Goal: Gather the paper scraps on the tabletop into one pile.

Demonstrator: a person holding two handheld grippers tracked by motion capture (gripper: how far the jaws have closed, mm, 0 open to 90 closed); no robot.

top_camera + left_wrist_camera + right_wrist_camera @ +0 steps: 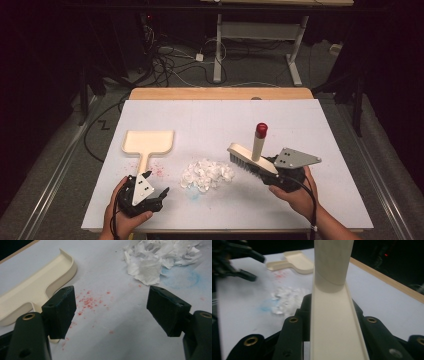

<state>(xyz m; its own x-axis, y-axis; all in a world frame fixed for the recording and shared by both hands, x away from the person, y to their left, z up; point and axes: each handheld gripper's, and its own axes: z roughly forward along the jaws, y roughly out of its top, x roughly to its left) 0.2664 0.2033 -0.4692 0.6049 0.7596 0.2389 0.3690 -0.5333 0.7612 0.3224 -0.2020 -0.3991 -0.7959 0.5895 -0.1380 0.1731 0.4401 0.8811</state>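
A cream brush (248, 157) with dark bristles and a red-capped handle (261, 130) is tilted above the white table, right of centre. My right gripper (272, 167) is shut on its back end. In the right gripper view the brush body (332, 340) runs up between the two jaws. A pile of torn white paper (206, 174) lies at the table's middle. The cream dustpan (148, 141) lies flat to the left, handle toward me. My left gripper (156, 182) stands open just below and right of that handle; nothing sits between its pads (61, 310).
Red specks (88, 301) and a faint blue stain (182, 277) mark the white sheet near the paper (160, 257). A wooden table edge (220, 93) runs along the back. Cables and a desk frame (220, 45) stand on the floor beyond.
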